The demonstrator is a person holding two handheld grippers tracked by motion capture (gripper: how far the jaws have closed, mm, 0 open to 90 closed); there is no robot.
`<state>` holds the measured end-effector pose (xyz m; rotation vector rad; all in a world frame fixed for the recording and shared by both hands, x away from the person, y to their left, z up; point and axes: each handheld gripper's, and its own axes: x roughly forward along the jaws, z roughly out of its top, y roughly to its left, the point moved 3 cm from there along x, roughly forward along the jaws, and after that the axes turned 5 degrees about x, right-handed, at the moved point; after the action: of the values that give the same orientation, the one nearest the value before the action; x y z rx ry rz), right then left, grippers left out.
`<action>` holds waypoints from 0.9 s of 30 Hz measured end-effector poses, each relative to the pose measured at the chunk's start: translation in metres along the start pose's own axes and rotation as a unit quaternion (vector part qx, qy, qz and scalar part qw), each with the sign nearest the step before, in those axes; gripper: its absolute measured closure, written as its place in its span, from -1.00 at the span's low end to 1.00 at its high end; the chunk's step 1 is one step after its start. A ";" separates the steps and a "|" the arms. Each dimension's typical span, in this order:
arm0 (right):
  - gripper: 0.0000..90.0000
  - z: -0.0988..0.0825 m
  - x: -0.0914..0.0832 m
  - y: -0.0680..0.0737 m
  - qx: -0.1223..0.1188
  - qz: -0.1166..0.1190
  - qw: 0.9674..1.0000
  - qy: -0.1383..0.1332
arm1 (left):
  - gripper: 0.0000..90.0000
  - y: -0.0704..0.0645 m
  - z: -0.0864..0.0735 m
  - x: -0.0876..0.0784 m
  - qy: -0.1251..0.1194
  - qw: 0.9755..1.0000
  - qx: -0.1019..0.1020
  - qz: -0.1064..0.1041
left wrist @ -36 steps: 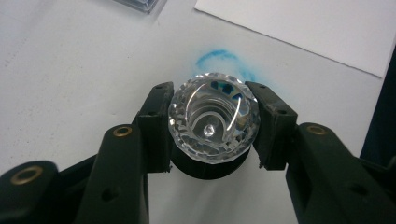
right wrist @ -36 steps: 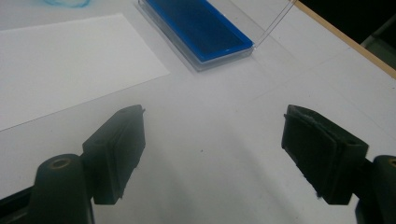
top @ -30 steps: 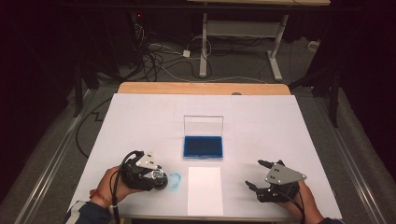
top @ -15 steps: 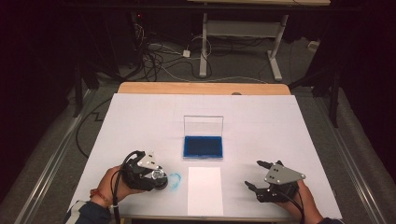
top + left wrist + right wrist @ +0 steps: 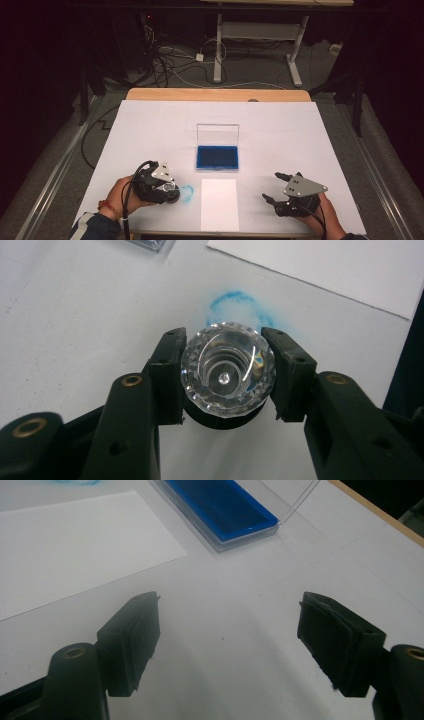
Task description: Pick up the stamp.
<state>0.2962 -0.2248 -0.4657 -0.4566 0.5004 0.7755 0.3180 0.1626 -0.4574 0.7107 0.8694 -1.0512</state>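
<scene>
Where blue ring [image 5: 239,305] lies, crystal stamp [image 5: 228,371] btwn left gripper [image 5: 227,375] jaws.

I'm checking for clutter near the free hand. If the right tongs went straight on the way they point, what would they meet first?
Probably the open blue ink pad. The right tongs hold nothing, and bare table lies ahead before it, though depth is hard to judge.

Lower left of the high view: left gripper [image 5: 172,192], black with a grey three-cornered plate and looping black cable; red wristband [image 5: 108,208], dark striped sleeve [image 5: 92,227]. Brass screws [image 5: 131,380] dot its jaws.
</scene>
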 end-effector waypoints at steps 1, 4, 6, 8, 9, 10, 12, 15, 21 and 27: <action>-0.45 0.000 0.000 0.000 0.000 0.000 1.000 0.000 | 0.19 0.000 0.000 0.000 0.000 1.000 0.000 0.000; -0.44 0.000 0.000 0.000 0.000 0.001 1.000 0.003 | 0.19 -0.001 0.000 -0.001 0.007 1.000 0.008 0.005; -0.44 0.000 0.000 0.000 0.001 0.001 1.000 0.003 | 0.19 -0.002 0.000 -0.001 0.006 1.000 0.008 0.004; -0.44 0.000 0.000 0.000 0.002 0.001 1.000 0.003 | 0.19 -0.001 -0.001 -0.001 0.005 1.000 0.008 0.004; -0.44 0.000 0.000 0.000 0.001 0.001 1.000 0.004 | 0.19 -0.001 -0.001 -0.001 0.003 1.000 0.008 0.003; -0.44 0.000 0.000 0.000 0.000 0.001 1.000 0.004 | 0.19 -0.001 -0.001 0.000 -0.001 1.000 0.006 0.005; -0.43 0.000 0.000 0.000 -0.001 0.000 1.000 0.003 | 0.19 -0.002 -0.001 0.000 -0.004 1.000 0.007 0.007; -0.43 0.001 0.002 -0.001 0.002 0.001 1.000 0.003 | 0.20 -0.001 -0.002 0.000 -0.011 1.000 0.006 0.005; -0.43 0.001 0.003 -0.005 0.008 -0.001 1.000 -0.002 | 0.20 0.002 -0.004 -0.005 -0.034 0.999 -0.007 0.004; -0.44 0.001 0.001 -0.004 0.004 -0.003 1.000 -0.006 | 0.20 0.001 -0.002 -0.012 -0.045 0.999 -0.004 0.017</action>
<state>0.3003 -0.2262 -0.4644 -0.4454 0.4910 0.7692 0.3156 0.1700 -0.4483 0.6651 0.7818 -1.0407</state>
